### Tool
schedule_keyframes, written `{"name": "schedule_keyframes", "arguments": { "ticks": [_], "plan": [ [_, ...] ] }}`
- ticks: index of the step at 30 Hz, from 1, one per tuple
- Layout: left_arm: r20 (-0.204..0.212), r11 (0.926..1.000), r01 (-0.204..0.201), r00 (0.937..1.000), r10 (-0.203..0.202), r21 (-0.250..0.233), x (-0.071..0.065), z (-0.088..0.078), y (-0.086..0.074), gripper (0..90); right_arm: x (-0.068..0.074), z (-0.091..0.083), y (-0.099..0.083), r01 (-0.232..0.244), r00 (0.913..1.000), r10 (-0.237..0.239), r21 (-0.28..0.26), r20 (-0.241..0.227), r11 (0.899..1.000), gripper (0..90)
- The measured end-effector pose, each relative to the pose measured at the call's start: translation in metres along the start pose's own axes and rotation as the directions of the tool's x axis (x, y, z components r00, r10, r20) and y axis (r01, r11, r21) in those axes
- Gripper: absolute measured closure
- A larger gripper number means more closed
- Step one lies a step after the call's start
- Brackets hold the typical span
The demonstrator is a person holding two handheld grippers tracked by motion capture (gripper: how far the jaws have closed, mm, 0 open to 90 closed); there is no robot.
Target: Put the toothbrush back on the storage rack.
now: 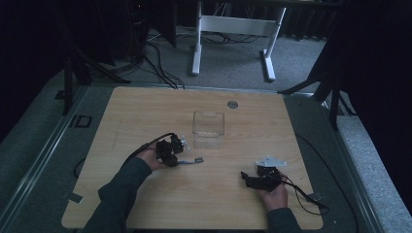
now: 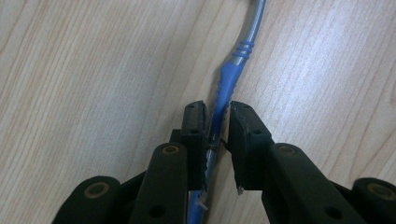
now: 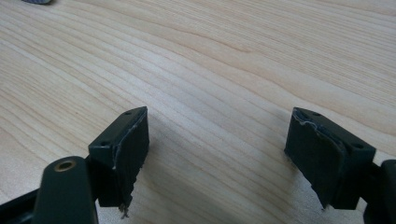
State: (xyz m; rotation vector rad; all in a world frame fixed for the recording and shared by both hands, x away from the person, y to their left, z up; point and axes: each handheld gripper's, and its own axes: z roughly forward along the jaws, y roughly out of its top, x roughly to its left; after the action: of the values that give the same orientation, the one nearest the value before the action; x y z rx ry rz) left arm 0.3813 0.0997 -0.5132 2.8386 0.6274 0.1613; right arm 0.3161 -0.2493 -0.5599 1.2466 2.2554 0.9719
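A blue and grey toothbrush (image 2: 229, 79) lies flat on the wooden table (image 1: 145, 111), left of centre. Its handle runs between the jaws of my left gripper (image 2: 217, 126), which have drawn in close around it; the left pad touches the handle and the right pad sits just at its side. From above, the left gripper (image 1: 176, 160) sits at the toothbrush (image 1: 192, 161)'s left end. My right gripper (image 3: 217, 149) rests low over bare wood with its jaws wide apart and nothing between them. In the high view, the right gripper (image 1: 245, 177) lies at the near right, pointing left.
A clear, empty plastic container (image 1: 208, 128) stands upright just beyond the toothbrush, near the table's middle. A round grey cap (image 1: 232, 104) is set into the far side of the table. White desk legs (image 1: 197, 43) stand on the floor behind. Cables trail off both grippers.
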Motion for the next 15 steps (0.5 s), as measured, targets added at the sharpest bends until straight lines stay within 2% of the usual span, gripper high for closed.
{"name": "schedule_keyframes", "arguments": {
  "ticks": [15],
  "plan": [
    [0.013, 0.9998, -0.008, 0.9999, 0.007, 0.016, 0.0007, 0.0046, 0.0006, 77.5, 0.0001, 0.0, 0.0001, 0.0, 1.0, 0.0, 0.0, 0.0, 1.0, 21.3]
  ]
}}
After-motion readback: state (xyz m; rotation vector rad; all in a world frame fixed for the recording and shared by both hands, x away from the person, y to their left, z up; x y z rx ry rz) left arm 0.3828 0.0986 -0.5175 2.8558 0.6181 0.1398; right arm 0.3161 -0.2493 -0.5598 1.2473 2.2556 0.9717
